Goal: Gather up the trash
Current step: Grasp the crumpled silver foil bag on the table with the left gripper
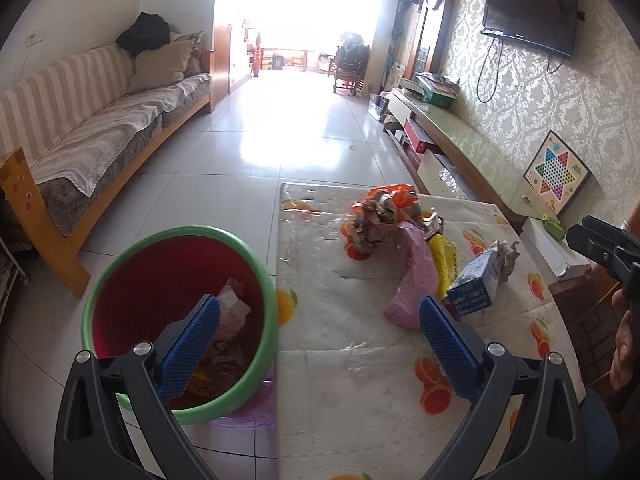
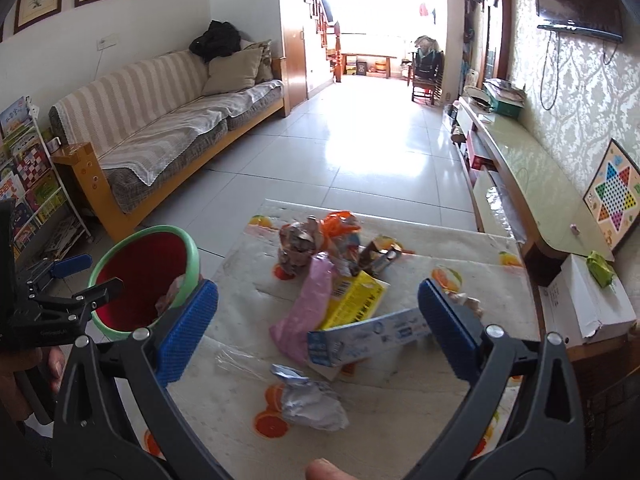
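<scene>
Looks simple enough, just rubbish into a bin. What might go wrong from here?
The bin stands on the floor beside the table, so a piece released early may miss its rim. The pink bag lies under the yellow box and touches the blue carton; pulling it could drag those along. The crumpled foil is light and may slip from the open right gripper.

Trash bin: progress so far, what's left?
Partly done: the bin already holds some wrappers. In hand: nothing; left tool and right tool are both open. Left on the table: pink bag, yellow box, blue carton, foil wrapper.
</scene>
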The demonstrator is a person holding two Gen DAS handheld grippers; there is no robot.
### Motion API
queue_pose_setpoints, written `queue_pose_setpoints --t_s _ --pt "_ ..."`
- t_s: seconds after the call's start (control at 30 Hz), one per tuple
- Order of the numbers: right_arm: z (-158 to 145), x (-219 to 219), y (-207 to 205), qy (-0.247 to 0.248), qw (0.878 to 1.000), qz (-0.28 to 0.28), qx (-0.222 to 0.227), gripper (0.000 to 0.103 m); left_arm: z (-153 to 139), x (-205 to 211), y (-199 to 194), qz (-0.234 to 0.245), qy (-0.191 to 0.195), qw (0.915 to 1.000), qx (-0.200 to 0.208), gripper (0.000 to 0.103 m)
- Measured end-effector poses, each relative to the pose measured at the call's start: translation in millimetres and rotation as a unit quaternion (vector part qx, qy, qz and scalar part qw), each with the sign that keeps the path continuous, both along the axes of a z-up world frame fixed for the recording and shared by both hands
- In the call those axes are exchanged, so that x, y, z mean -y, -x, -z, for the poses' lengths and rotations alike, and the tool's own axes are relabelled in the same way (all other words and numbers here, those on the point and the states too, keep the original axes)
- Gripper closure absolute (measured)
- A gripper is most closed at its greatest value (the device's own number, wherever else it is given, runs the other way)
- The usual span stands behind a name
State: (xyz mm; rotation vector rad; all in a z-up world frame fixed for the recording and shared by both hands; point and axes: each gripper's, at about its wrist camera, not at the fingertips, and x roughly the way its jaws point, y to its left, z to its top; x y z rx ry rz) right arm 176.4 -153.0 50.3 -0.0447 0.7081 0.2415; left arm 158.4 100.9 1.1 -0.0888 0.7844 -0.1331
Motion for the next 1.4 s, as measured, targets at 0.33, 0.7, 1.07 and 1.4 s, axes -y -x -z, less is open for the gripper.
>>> queue_pose_setpoints --t_s 0.33,0.7,1.07,1.4 --pt "23 101 31 -0.008 0.997 0.068 -0.023 0.005 42 111 -3 0.073 0.015 0.9953 -0.062 0.008" --pt "49 147 48 -0.026 0.994 0.091 -0.050 0.005 103 179 -25 0.061 -0.035 0.9893 -0.128 0.008" --pt "59 159 49 -0.031 0.993 0.101 -0.060 0.005 125 171 -36 0.035 -0.045 0.9866 -0.153 0.021" --pt "61 134 41 -0.037 0.994 0.080 -0.065 0.004 115 146 -25 0.038 -0.041 0.9887 -0.139 0.049"
